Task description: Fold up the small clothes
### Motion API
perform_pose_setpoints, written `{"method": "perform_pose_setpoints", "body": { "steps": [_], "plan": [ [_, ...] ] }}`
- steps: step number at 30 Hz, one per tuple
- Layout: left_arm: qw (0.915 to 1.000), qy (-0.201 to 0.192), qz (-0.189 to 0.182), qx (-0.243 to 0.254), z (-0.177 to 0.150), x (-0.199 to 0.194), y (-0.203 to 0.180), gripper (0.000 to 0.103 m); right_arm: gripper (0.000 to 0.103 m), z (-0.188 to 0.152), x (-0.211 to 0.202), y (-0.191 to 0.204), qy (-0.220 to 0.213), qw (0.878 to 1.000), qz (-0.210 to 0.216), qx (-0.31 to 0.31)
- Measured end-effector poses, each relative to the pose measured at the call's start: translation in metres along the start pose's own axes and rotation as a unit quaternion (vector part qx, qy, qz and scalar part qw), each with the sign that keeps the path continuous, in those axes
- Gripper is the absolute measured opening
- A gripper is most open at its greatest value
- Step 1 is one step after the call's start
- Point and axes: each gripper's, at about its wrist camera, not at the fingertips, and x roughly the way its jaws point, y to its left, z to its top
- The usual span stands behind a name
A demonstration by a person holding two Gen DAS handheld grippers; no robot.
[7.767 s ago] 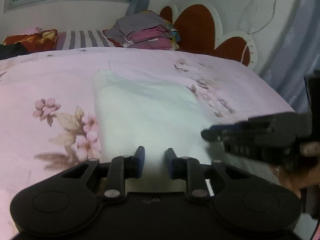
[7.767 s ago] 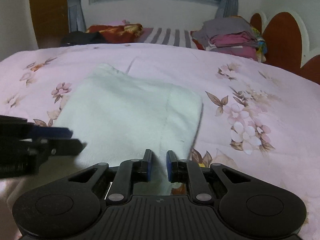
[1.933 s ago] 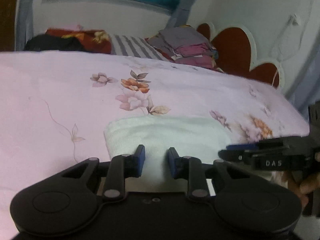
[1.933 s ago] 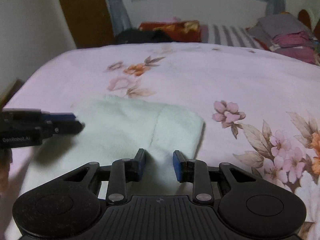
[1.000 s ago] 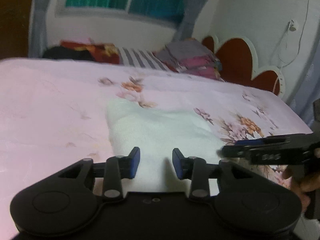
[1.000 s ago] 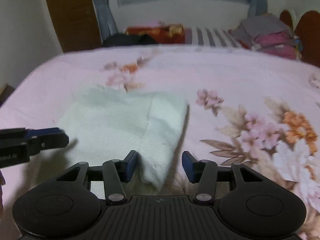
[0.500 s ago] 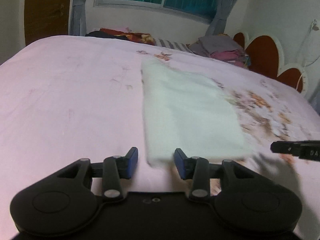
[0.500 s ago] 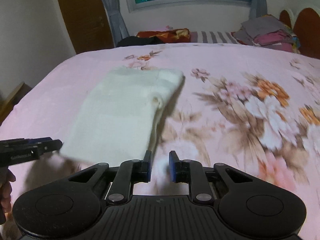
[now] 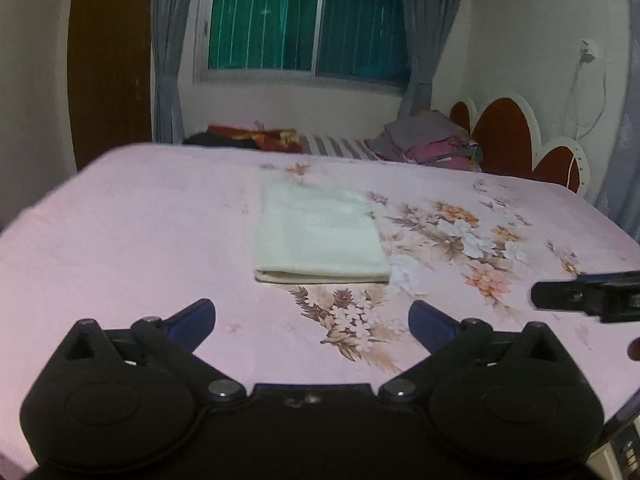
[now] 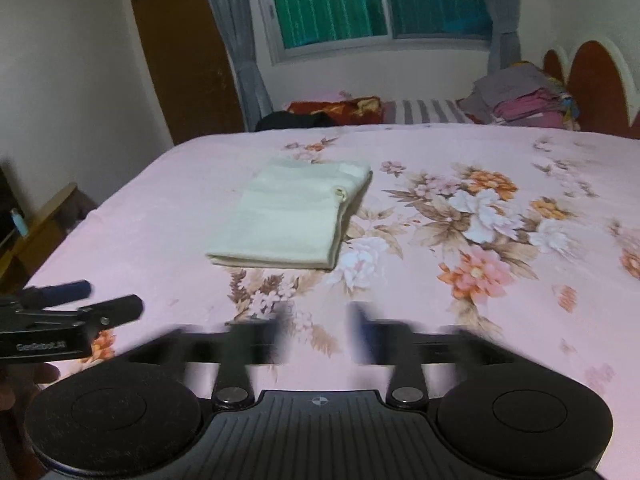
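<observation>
A pale cream garment [image 9: 316, 232] lies folded into a flat rectangle on the pink floral bedspread [image 9: 132, 232], folded edge nearest me; it shows too in the right wrist view [image 10: 292, 216]. My left gripper [image 9: 311, 322] hangs over bare bedspread short of the garment, jaws opening wide, nothing between them. My right gripper [image 10: 320, 336] is blurred by motion, its jaws opening, nothing between them, also short of the garment. Each gripper shows in the other's view: the right one [image 9: 588, 296] at the right edge, the left one [image 10: 76, 300] at the left with a hand under it.
A stack of folded clothes [image 9: 432, 144] and a red patterned pillow [image 9: 256, 136] sit at the bed's far side by the red-and-white headboard [image 9: 520, 136]. A wooden door [image 10: 184, 52] and curtained window [image 9: 308, 24] are behind. A wooden edge [image 10: 44, 216] stands left of the bed.
Both grippers let go of the garment, drew back and rose; their jaws went from nearly closed on the cloth's near edge to wide apart. The garment now lies flat, farther away.
</observation>
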Motion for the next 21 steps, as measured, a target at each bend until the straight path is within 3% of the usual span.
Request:
{"method": "perform_pose_setpoints", "body": {
  "steps": [1, 10, 21],
  "plan": [
    [1.0, 0.001, 0.006, 0.001, 0.0, -0.01, -0.003, 0.103, 0.103, -0.004, -0.011, 0.002, -0.013, 1.0, -0.01, 0.0],
    [0.9995, -0.028, 0.015, 0.005, -0.012, -0.075, -0.021, 0.103, 0.103, -0.034, -0.072, 0.03, -0.033, 0.998, -0.04, -0.026],
    [0.9987, -0.047, 0.001, 0.021, -0.012, -0.095, -0.034, 0.103, 0.103, -0.042, -0.101, 0.036, -0.062, 0.996, -0.055, -0.017]
  ]
}}
